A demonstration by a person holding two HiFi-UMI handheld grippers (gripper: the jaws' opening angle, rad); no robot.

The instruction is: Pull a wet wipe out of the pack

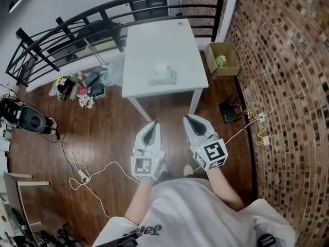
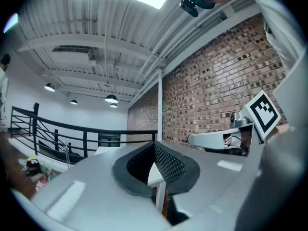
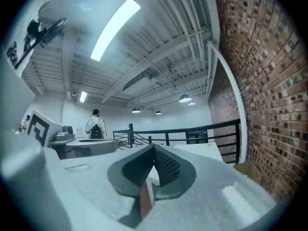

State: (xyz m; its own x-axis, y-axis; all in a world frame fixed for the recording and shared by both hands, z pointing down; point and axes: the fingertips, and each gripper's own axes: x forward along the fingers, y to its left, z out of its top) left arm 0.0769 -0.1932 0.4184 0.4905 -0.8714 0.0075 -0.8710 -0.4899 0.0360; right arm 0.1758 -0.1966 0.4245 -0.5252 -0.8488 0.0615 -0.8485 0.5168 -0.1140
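The wet wipe pack (image 1: 162, 74), pale and crinkled, lies near the front middle of the white table (image 1: 139, 50). Both grippers are held side by side over the wooden floor, short of the table's front edge and pointing level at it. My left gripper (image 1: 152, 123) is shut with nothing between its tips. My right gripper (image 1: 187, 118) is shut and empty too. In the left gripper view the left gripper (image 2: 155, 143) has its jaw tips meeting, with a table leg (image 2: 159, 198) showing below them. The right gripper view shows the right gripper (image 3: 154, 147) the same way. Neither gripper view shows the pack.
A black railing (image 1: 103, 14) runs behind the table. An open cardboard box (image 1: 222, 59) stands by the brick wall (image 1: 288, 60) at the right. Clutter (image 1: 77, 86) sits on the floor left of the table, and cables (image 1: 82, 176) trail across the boards. A person (image 3: 96, 124) stands far off.
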